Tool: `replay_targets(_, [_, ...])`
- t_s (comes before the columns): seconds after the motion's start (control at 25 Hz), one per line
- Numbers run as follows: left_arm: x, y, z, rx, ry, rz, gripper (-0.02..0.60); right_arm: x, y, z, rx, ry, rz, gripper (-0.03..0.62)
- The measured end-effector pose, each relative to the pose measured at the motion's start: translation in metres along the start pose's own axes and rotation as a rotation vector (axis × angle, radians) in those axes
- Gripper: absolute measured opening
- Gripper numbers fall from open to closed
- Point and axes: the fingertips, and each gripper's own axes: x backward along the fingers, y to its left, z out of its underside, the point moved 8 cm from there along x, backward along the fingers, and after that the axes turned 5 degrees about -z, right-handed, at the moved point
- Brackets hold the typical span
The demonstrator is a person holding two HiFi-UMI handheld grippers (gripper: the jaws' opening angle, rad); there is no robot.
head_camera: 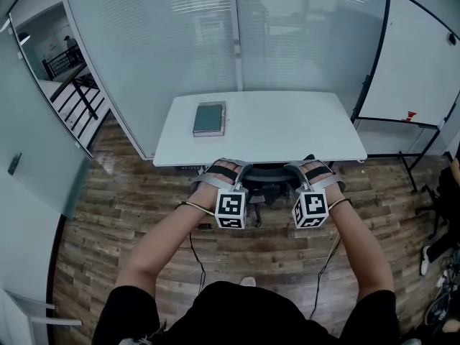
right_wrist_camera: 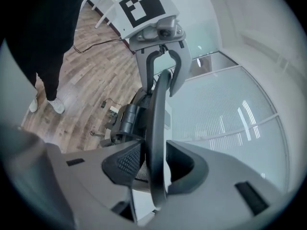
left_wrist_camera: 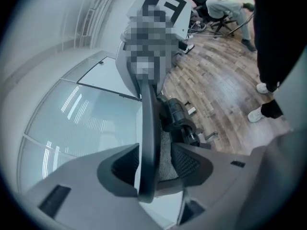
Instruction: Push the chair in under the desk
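Frosted glass walls [head_camera: 180, 42] close off a small office with a wood-plank floor [head_camera: 129, 214]. A whiteboard [head_camera: 420, 63] stands on its frame far off to the right gripper's [right_wrist_camera: 152, 148] outer side. Straight ahead of both grippers is the white bench [head_camera: 287, 131], and a grey-green book [head_camera: 209, 118] lies on it beyond the left gripper [left_wrist_camera: 154, 151].

The black office chair [head_camera: 272, 175] sits at the bench's near edge. The top of its backrest lies between the two grippers, and the rest of it is largely out of sight beneath the benchtop.

In the left gripper view the jaws stand apart and straddle the backrest's dark rim [left_wrist_camera: 147, 123]. The rim lies close to one pad, and on the other side a strip of the chair's mesh shows between rim and pad, so nothing is clamped. Past the jaws along the same rim, the right gripper's marker cube is visible.

In the right gripper view the jaws also stand apart around the rim. The opening is narrower here, with the rim close to both pads and only a sliver of mesh showing on one side. Farther along the rim the left gripper straddles it the same way.

A person's forearms [head_camera: 169, 239] reach forward from the bottom of the head view, one to each gripper, and thin cables [head_camera: 194, 254] trail back from the grippers over the floor.
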Motion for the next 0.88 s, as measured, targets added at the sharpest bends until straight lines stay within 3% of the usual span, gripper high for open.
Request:
replay_targets(0.12, [0.026,0.010,-0.001,0.109,-0.061,-0.015,0.227,0.024,-0.001,-0.013,0.014,-0.031,0.054,0.153])
replay_targets(0.24, [0.057,0.026,-0.007,0.276,-0.126,-0.069,0.230,0.050,-0.002,-0.020,-0.060,-0.089,0.115,0.160])
replay_targets(0.32, [0.078,0.036,-0.011,0.383,-0.160,-0.123,0.230,0.073,-0.007,-0.023,-0.186,-0.161,0.165,0.153])
replay_targets(0.48, [0.112,0.049,-0.015,0.609,-0.222,-0.241,0.198,0.107,-0.023,-0.015,-0.548,-0.344,0.251,0.087])
replay_targets(0.6, [0.125,0.051,-0.013,0.803,-0.242,-0.317,0.095,0.122,-0.031,-0.004,-0.792,-0.464,0.314,0.033])
replay_targets(0.68, [0.130,0.050,-0.010,0.938,-0.252,-0.350,0.017,0.134,-0.032,-0.004,-0.889,-0.515,0.332,0.006])
replay_targets(0.88, [0.137,0.040,-0.007,1.223,-0.306,-0.402,0.014,0.150,-0.016,-0.013,-1.030,-0.544,0.348,0.005])
